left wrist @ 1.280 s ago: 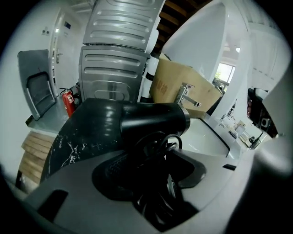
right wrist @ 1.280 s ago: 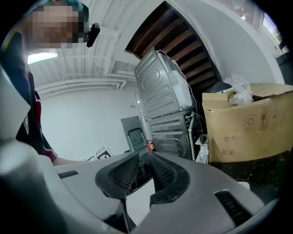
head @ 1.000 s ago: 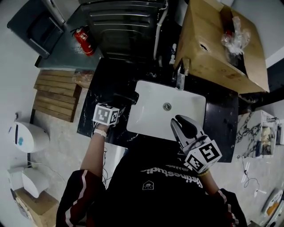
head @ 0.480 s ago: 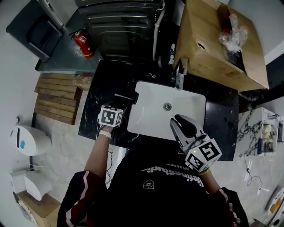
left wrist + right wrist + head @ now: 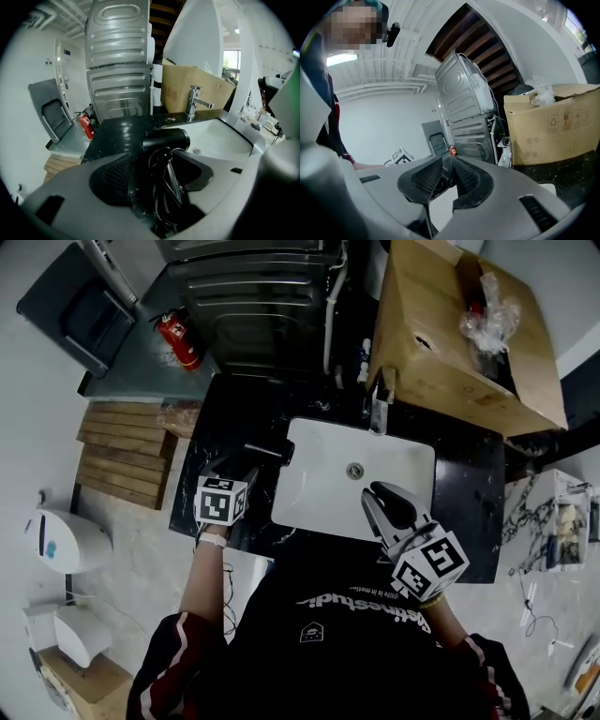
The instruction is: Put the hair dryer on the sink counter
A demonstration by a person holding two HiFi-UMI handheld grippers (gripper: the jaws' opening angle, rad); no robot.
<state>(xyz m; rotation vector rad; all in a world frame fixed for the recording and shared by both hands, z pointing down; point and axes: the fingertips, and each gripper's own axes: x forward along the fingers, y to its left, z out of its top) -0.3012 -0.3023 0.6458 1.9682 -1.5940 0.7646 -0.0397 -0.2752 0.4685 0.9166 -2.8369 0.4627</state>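
Note:
The black hair dryer [image 5: 266,449] lies on the black marble counter [image 5: 220,409], just left of the white sink basin [image 5: 328,479]. In the left gripper view its barrel [image 5: 166,139] points toward the basin, and its handle and bundled cord lie between my jaws. My left gripper [image 5: 244,472] [image 5: 164,169] is low over the counter and its jaws are opening; the pads stand apart from the dryer. My right gripper [image 5: 380,495] [image 5: 446,171] hovers over the basin's near edge, shut and empty.
A chrome faucet [image 5: 380,409] [image 5: 193,101] stands behind the basin. A large cardboard box [image 5: 450,343] sits at the back right. A metal appliance [image 5: 258,296] and a red fire extinguisher [image 5: 178,334] are behind the counter. A wooden pallet [image 5: 117,442] lies on the floor to the left.
My left gripper has drawn back toward the person, away from the hair dryer, which stays on the counter. The right gripper has hardly moved.

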